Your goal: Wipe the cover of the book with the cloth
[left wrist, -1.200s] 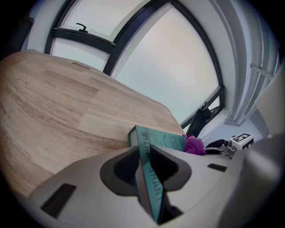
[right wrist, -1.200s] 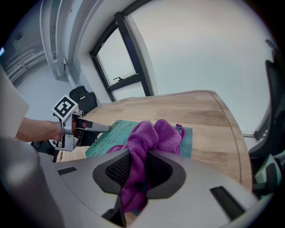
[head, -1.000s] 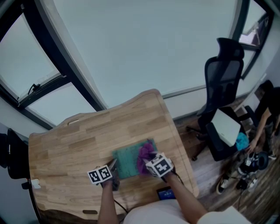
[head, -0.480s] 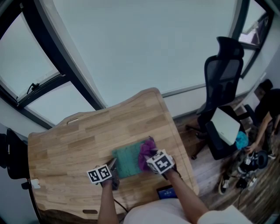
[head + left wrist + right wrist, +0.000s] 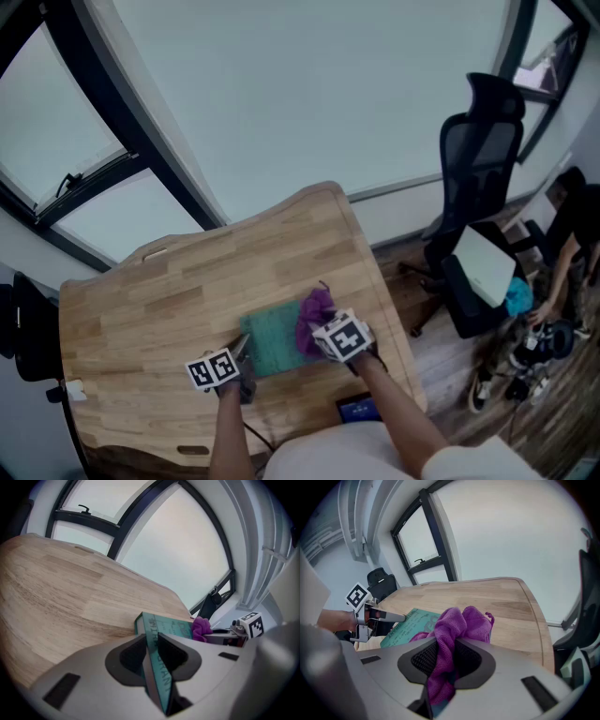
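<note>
Cloth (image 5: 316,312) hides the right edge of the book (image 5: 272,339).

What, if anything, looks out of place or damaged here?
Nothing stands out. The teal book lies on the wooden table, its edge pinched by the left tool; the right tool holds the purple cloth on its cover.

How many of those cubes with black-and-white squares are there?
2. One marker cube sits on the left gripper, at the teal book's near-left corner; the other sits on the right gripper, by the purple cloth. None seems hidden.
</note>
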The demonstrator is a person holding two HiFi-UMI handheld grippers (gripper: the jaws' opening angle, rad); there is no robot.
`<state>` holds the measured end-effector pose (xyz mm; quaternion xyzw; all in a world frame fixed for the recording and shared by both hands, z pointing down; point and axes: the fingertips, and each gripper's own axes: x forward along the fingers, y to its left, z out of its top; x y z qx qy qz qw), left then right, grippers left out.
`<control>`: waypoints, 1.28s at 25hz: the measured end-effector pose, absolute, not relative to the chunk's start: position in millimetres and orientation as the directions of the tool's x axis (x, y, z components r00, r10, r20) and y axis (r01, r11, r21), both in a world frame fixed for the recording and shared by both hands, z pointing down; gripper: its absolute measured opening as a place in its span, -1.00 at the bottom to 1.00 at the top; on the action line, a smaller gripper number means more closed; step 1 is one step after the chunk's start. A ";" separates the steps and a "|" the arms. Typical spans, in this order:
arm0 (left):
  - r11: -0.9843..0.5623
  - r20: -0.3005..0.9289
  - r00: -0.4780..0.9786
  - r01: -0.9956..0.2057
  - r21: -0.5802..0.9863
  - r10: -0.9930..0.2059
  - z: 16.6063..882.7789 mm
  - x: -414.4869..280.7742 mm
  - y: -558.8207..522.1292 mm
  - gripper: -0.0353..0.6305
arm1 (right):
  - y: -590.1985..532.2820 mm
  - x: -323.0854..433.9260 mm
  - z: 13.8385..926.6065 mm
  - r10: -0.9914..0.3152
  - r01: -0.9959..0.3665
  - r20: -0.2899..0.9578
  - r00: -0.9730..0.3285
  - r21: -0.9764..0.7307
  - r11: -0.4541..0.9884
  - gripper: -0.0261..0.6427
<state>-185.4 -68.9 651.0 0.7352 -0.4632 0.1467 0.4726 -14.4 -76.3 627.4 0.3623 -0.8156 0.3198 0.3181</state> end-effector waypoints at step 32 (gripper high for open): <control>-0.132 0.654 0.529 -0.822 0.555 -0.541 650.4 -185.1 -68.9 -0.66 | -104.6 -15.3 629.5 -0.427 -0.801 0.758 -0.493 -0.204 0.563 -0.66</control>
